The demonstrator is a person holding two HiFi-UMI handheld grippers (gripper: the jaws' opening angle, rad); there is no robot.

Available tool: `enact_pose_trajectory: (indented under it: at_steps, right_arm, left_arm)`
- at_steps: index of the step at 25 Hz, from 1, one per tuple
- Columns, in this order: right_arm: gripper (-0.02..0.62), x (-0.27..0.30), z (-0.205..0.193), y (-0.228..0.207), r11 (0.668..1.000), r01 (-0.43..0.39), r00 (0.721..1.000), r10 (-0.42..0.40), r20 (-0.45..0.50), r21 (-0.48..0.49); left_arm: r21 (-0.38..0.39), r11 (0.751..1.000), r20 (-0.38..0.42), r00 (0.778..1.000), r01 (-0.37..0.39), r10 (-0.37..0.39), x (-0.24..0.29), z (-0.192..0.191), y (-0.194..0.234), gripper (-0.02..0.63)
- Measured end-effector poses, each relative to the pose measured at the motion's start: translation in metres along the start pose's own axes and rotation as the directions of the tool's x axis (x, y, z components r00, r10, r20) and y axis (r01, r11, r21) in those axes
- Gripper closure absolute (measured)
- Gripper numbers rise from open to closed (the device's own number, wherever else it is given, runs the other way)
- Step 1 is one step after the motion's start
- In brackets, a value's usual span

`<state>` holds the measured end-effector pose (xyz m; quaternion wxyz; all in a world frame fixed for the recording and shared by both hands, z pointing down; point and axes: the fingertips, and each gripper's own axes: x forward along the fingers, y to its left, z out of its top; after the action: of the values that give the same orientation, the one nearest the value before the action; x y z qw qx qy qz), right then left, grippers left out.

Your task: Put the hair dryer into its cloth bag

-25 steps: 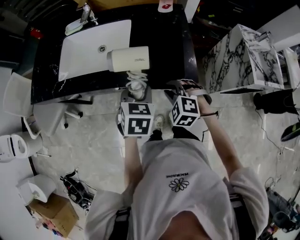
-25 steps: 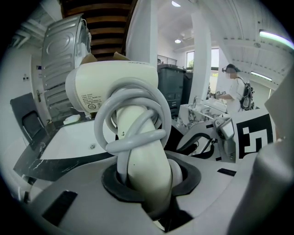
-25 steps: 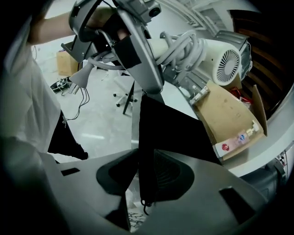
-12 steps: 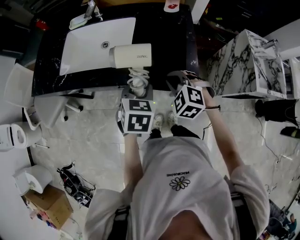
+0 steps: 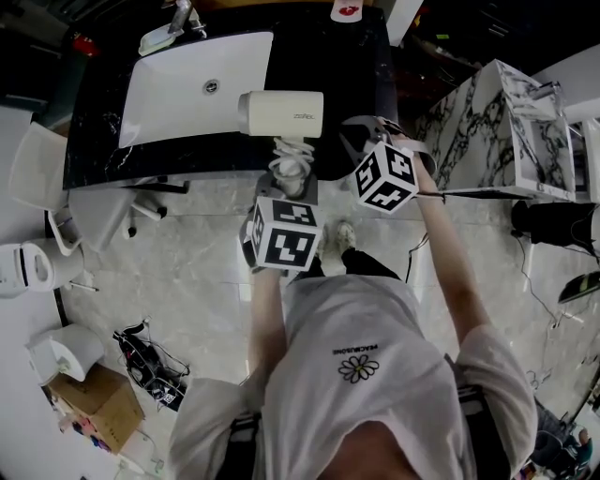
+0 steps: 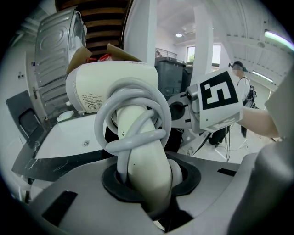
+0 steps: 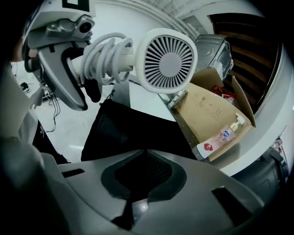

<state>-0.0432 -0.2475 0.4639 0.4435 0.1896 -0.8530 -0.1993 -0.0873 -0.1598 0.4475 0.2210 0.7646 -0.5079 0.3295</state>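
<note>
A cream hair dryer [image 5: 281, 112] hangs over the counter's front edge, its grey cord coiled round the handle [image 6: 133, 133]. My left gripper [image 5: 289, 183] is shut on that handle from below, and the barrel lies level above it. In the right gripper view the dryer's grille [image 7: 167, 59] faces the camera, with the left gripper [image 7: 69, 69] to its left. My right gripper [image 5: 370, 141] is just right of the dryer. Its jaws are shut on the black cloth bag [image 7: 119, 131], which hangs below the dryer. The bag is hard to make out against the dark counter in the head view.
A white sink [image 5: 187, 84] with a faucet [image 5: 178, 19] is set in the black counter [image 5: 103, 141]. A cardboard box [image 7: 216, 110] with a pump bottle [image 7: 227, 133] stands beyond the bag. A marble-patterned cabinet [image 5: 487, 122] stands at the right. I am standing on a pale tiled floor.
The left gripper has carried the dryer a little to the right. The right gripper has moved up and right with the bag, closer to the counter.
</note>
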Motion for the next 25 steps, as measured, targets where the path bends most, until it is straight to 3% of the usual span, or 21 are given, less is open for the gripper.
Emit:
enact_pose_trajectory:
  at_steps: [8,13,20,25]
  right_arm:
    - [0.578,0.012,0.001,-0.039,0.998,0.063,0.998,-0.064,0.02,0.015]
    - [0.578,0.012,0.005,-0.054,0.998,0.069,0.997,-0.069,0.043,0.015]
    - [0.578,0.0,0.001,-0.054,0.997,0.07,0.995,-0.068,0.067,-0.019]
    - [0.578,-0.011,0.0,-0.048,0.998,0.06,0.993,-0.061,0.104,0.014]
  left_arm:
    - [0.026,0.999,-0.033,0.999,0.042,-0.041,0.002,-0.003,-0.018,0.489]
    - [0.003,0.991,-0.066,0.989,0.136,-0.135,0.006,-0.01,-0.041,0.489]
    - [-0.07,0.943,-0.119,0.936,0.325,-0.331,0.009,-0.022,-0.078,0.491]
    - [-0.07,0.92,-0.209,0.896,0.386,-0.392,-0.003,-0.044,-0.084,0.491]
